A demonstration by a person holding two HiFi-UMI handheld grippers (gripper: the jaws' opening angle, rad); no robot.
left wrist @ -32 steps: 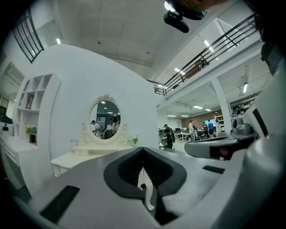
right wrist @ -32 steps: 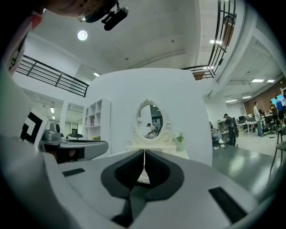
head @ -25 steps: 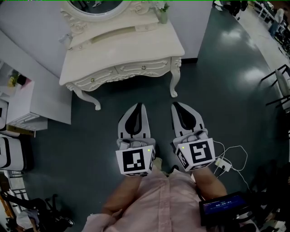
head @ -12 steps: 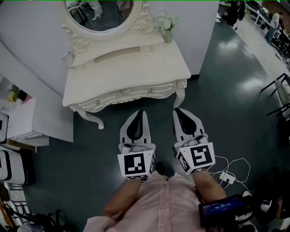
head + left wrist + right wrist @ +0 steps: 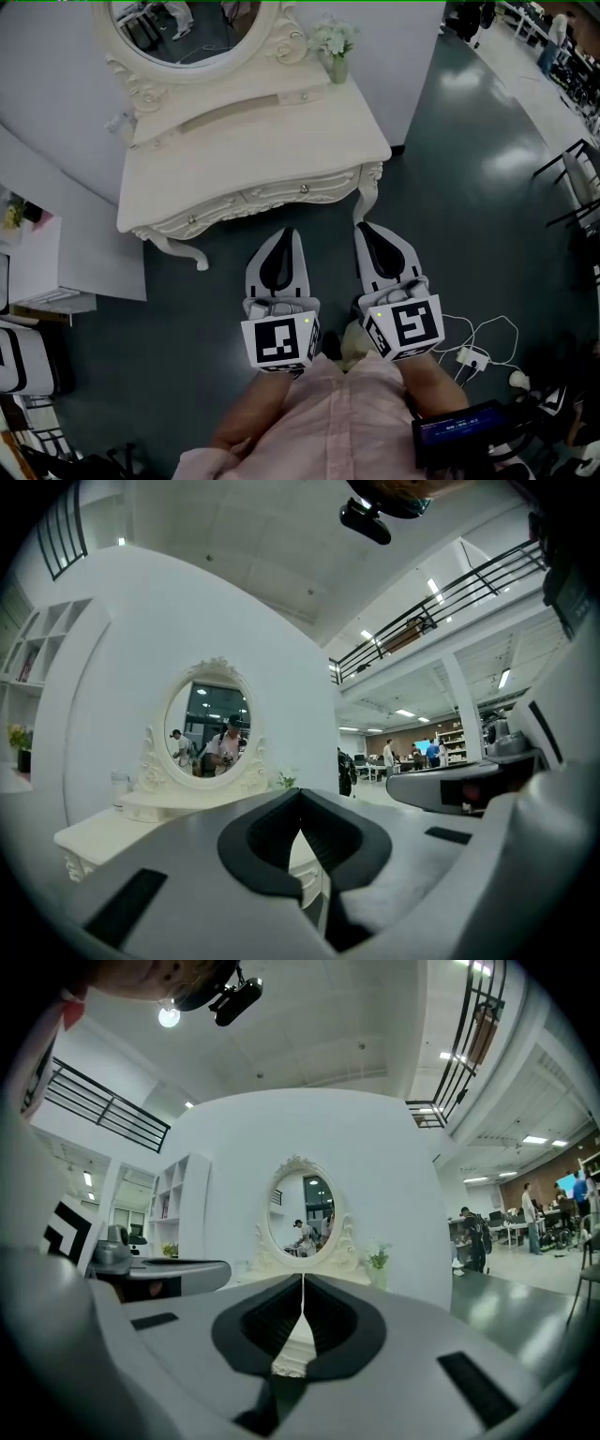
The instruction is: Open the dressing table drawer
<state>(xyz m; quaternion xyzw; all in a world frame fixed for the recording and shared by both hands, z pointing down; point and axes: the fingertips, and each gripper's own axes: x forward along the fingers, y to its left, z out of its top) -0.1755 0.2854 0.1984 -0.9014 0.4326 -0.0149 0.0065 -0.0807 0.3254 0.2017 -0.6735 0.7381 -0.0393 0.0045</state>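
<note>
**Head view:** a cream dressing table (image 5: 253,131) stands against a curved white wall (image 5: 56,56) on a glossy dark-green floor (image 5: 469,187). Its drawer (image 5: 281,195) is shut, near both gripper tips but apart from them. The left gripper (image 5: 292,234) and right gripper (image 5: 363,228) point at it side by side.

**Left gripper view:** jaws pressed together, empty, with the oval mirror (image 5: 208,733) ahead.

**Right gripper view:** jaws likewise together, holding nothing, with an open hall (image 5: 534,1213) at right.

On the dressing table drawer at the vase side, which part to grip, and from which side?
Grip the small knob at the middle of the drawer front, coming level from the front, where the person stands. It seems the only part standing out of the carved front. The left tool is nearest but shut, so it must open first.
</note>
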